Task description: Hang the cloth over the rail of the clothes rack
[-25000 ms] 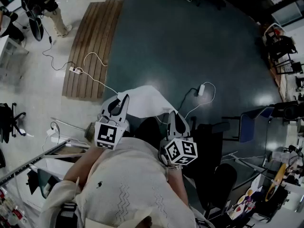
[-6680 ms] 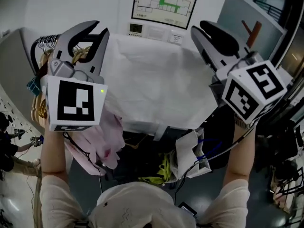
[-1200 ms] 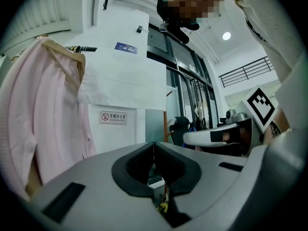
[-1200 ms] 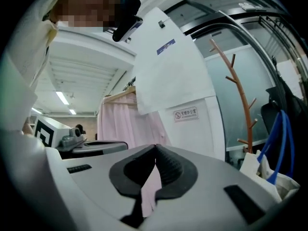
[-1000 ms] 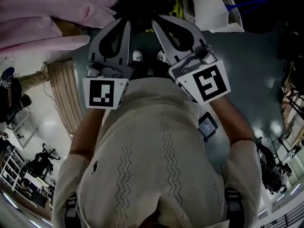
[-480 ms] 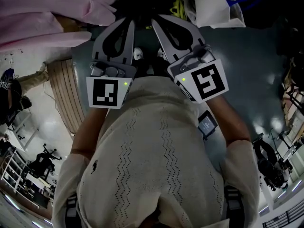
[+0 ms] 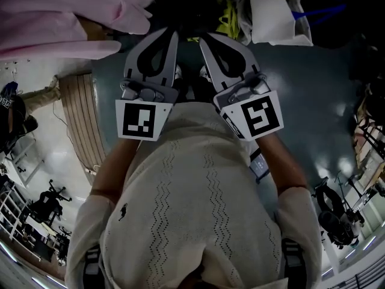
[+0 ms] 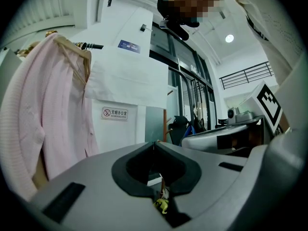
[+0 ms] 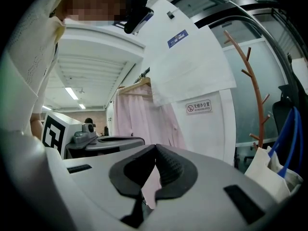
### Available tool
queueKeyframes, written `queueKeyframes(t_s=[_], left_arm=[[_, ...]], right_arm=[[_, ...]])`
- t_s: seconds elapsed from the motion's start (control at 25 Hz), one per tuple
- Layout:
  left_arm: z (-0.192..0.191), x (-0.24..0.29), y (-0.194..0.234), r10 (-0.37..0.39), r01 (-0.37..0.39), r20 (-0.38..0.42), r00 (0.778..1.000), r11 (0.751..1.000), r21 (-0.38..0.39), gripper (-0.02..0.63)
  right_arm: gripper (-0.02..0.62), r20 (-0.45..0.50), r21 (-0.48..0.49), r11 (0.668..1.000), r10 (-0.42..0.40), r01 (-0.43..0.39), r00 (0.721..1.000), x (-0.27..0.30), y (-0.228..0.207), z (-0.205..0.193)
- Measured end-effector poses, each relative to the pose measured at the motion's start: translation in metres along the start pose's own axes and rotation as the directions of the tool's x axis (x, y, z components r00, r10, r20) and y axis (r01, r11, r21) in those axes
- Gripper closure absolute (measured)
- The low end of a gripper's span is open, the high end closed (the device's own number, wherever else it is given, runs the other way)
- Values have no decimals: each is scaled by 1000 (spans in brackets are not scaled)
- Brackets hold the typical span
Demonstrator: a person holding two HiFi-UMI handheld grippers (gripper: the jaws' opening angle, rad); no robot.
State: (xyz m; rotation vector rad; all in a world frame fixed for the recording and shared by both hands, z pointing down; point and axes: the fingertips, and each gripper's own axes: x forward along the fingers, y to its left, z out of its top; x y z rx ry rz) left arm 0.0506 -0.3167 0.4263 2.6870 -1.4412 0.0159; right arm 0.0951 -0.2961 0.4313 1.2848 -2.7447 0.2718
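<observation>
The white cloth [image 8: 127, 78] hangs draped over the dark rail [image 8: 91, 45] of the clothes rack; the right gripper view shows the cloth [image 9: 192, 66] too, high up ahead. Neither gripper touches it. My left gripper [image 7: 174, 34] and right gripper [image 7: 204, 38] are held side by side close to the person's chest, pointing level toward the rack. In its own view the left gripper [image 8: 154, 142] has its tips together with nothing between them. The right gripper [image 9: 155, 146] is likewise shut and empty.
A pink garment [image 8: 53, 114] hangs on a hanger left of the cloth and shows at the head view's top left [image 7: 60, 11]. A white bag [image 7: 280, 11] and a brown branched coat stand [image 9: 250, 76] are to the right. Wooden slats [image 7: 75, 119] lie on the floor at left.
Both grippers stay shut and together in front of the chest. Only the head view has shifted slightly.
</observation>
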Motion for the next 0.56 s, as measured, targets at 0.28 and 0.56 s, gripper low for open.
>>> queueKeyframes(t_s=[0.28, 0.56], left_arm=[[-4, 4, 6, 1, -1, -8, 1000, 1000, -13, 594], [-7, 10, 2, -3, 3, -19, 1000, 1000, -10, 594]], right_arm=[[577, -6, 16, 1000, -16, 17, 1000, 5, -3, -4], [577, -10, 36, 997, -66, 66, 998, -4, -17, -8]])
